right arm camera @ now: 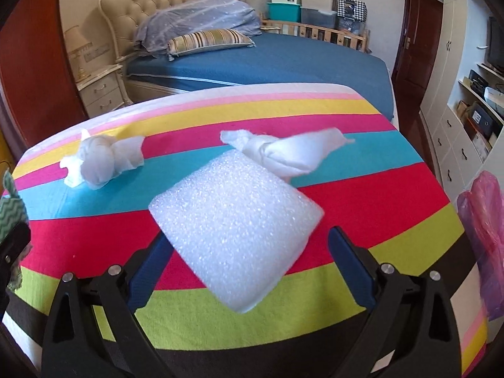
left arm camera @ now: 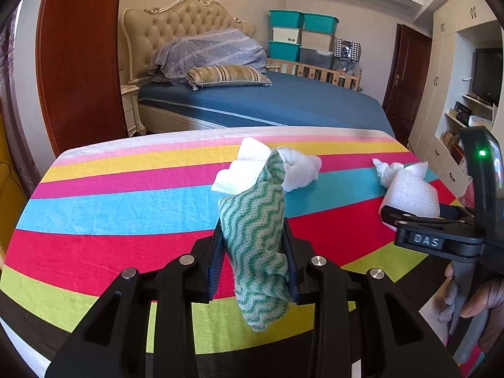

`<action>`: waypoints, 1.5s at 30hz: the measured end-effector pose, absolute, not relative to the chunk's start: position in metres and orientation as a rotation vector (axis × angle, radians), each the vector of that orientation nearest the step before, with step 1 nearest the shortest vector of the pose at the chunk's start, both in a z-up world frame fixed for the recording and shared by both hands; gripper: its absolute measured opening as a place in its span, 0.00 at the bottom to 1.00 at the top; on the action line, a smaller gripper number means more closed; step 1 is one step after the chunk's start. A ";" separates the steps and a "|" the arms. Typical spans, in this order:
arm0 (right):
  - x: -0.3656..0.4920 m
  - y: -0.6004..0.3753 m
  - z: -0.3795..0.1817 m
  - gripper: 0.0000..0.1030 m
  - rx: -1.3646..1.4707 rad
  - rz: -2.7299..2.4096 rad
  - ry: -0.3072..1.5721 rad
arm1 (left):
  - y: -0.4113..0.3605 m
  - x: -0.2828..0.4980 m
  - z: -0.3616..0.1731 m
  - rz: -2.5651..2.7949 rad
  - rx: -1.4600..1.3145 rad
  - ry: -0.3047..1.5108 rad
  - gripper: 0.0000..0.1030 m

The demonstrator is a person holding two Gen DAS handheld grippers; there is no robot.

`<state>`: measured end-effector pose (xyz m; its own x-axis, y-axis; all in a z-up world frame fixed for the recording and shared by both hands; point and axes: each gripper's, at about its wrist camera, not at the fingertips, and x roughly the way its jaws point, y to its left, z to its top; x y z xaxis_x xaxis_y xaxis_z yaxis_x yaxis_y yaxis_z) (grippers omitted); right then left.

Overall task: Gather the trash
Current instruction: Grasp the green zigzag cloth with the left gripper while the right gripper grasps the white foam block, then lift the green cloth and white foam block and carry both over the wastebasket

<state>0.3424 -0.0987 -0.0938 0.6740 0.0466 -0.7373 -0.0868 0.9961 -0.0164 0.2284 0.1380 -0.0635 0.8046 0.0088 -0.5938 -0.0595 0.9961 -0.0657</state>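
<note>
Left tongs (left arm camera: 255,252) around green rag (left arm camera: 258,239), tissue wads (left arm camera: 299,167) beyond.

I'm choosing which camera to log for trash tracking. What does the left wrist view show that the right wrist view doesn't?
Left wrist only: the left gripper clamping the green cloth, and a flat white tissue.
Right wrist only: a pink plastic bag and the open right gripper straddling the foam.
Both: the foam block, two knotted white wads and the striped cover.

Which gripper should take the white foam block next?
Right. The right gripper is open with the foam block between its fingers; the left gripper is shut on the green wavy cloth.
</note>
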 end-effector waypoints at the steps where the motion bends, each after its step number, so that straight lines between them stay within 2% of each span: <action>1: 0.342 -0.098 -0.094 0.92 -0.052 0.070 0.830 | 0.135 0.228 -0.063 0.030 -0.073 0.631 0.30; 6: 0.341 -0.103 -0.096 0.89 -0.038 0.060 0.832 | 0.130 0.227 -0.064 0.017 -0.052 0.624 0.30; 7: 0.341 -0.105 -0.095 0.78 -0.029 0.059 0.830 | 0.130 0.228 -0.064 0.015 -0.053 0.626 0.30; 11: 0.333 -0.109 -0.088 0.72 -0.007 0.075 0.772 | 0.135 0.230 -0.065 0.010 -0.071 0.634 0.30; 36: 0.213 -0.150 -0.073 0.72 -0.092 0.237 0.639 | 0.134 0.229 -0.066 -0.012 -0.074 0.628 0.30; 45: 0.186 -0.188 -0.061 0.72 -0.060 0.227 0.578 | 0.107 0.220 -0.046 -0.064 -0.046 0.604 0.30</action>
